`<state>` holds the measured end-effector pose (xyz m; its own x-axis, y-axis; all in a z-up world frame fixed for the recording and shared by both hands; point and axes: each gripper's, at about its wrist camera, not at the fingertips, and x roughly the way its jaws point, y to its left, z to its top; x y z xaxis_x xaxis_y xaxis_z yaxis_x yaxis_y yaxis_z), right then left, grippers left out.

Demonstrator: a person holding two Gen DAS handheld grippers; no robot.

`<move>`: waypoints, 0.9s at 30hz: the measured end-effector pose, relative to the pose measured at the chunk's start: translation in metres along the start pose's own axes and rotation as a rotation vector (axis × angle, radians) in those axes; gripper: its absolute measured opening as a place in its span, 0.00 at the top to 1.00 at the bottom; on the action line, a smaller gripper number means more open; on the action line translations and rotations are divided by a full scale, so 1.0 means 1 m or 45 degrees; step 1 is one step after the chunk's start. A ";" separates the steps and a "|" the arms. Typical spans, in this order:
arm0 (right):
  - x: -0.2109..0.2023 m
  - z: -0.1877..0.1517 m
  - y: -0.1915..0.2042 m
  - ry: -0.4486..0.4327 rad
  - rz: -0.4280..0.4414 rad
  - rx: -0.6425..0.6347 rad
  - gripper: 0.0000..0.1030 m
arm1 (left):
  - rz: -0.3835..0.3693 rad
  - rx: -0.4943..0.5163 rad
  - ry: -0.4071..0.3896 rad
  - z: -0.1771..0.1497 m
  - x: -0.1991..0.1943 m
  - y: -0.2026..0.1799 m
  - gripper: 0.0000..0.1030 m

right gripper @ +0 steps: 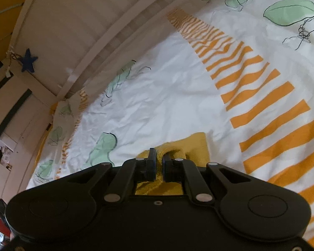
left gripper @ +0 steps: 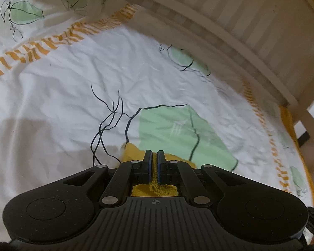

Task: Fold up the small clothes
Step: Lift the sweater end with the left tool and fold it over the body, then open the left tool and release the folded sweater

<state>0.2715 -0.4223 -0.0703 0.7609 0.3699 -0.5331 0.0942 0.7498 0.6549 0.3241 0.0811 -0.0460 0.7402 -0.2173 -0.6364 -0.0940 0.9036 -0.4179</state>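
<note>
Garment count: one small yellow knit cloth; left gripper and right gripper are each clamping it, jaws nearly together.

Two grippers are in view, one per camera: the left gripper and the right gripper, each with two fingers, four fingers in all. One yellow garment shows in both views, pinched by each gripper. One bedsheet lies beneath it, white with orange stripes. One slatted headboard borders the bed. One blue star hangs beside it. The green shapes printed on the sheet number at least four in the left wrist view.
</note>
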 end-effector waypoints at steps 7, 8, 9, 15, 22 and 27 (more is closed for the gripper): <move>0.012 -0.004 -0.009 0.027 0.000 0.000 0.81 | 0.040 0.002 0.002 -0.005 0.017 -0.001 0.95; 0.012 -0.004 -0.009 0.023 -0.002 -0.003 0.80 | 0.054 -0.002 -0.001 -0.004 0.019 -0.001 0.94; 0.012 -0.004 -0.009 0.014 -0.009 -0.008 0.78 | 0.066 -0.005 -0.007 -0.003 0.019 -0.001 0.94; -0.001 -0.001 0.001 -0.087 -0.043 -0.091 0.38 | 0.127 0.091 -0.062 0.000 0.009 -0.017 0.77; -0.007 -0.002 0.036 -0.032 -0.160 -0.303 0.33 | 0.078 0.442 0.110 -0.023 0.012 -0.073 0.77; 0.003 -0.018 0.053 0.120 -0.218 -0.441 0.33 | -0.053 0.595 0.282 -0.055 0.020 -0.099 0.76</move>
<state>0.2672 -0.3715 -0.0467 0.6894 0.2602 -0.6760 -0.0200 0.9397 0.3413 0.3118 -0.0328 -0.0533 0.5737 -0.2839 -0.7683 0.2772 0.9499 -0.1441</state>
